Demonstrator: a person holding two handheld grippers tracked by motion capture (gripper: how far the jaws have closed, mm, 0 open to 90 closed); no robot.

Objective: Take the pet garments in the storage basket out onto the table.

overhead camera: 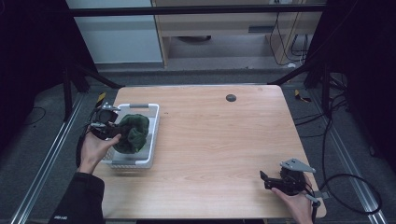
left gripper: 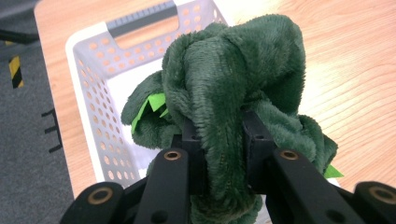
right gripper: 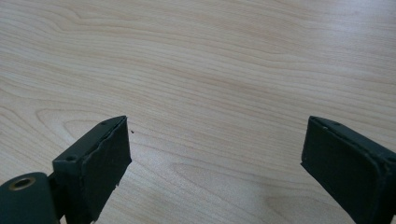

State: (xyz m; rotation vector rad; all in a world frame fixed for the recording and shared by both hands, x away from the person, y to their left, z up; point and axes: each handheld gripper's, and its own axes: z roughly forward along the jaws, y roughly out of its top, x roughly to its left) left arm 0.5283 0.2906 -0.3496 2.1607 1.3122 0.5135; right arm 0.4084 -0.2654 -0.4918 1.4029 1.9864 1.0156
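A dark green plush toy (overhead camera: 133,133) with bright green bits hangs above a white perforated basket (overhead camera: 154,133) at the table's left side. My left gripper (overhead camera: 114,135) is shut on it from the left. In the left gripper view the black jaws pinch a fold of the plush toy (left gripper: 233,70), my left gripper (left gripper: 223,126) holding it over the basket (left gripper: 88,84), whose floor is partly hidden. My right gripper (overhead camera: 264,179) rests at the table's front right corner, pointing left. In the right gripper view my right gripper (right gripper: 215,158) stands open over bare wood.
The wooden table (overhead camera: 219,140) has a small black round cap (overhead camera: 230,97) near its far edge. Cables (overhead camera: 348,177) lie on the floor to the right. Dark frame bars and a light cabinet stand behind the table.
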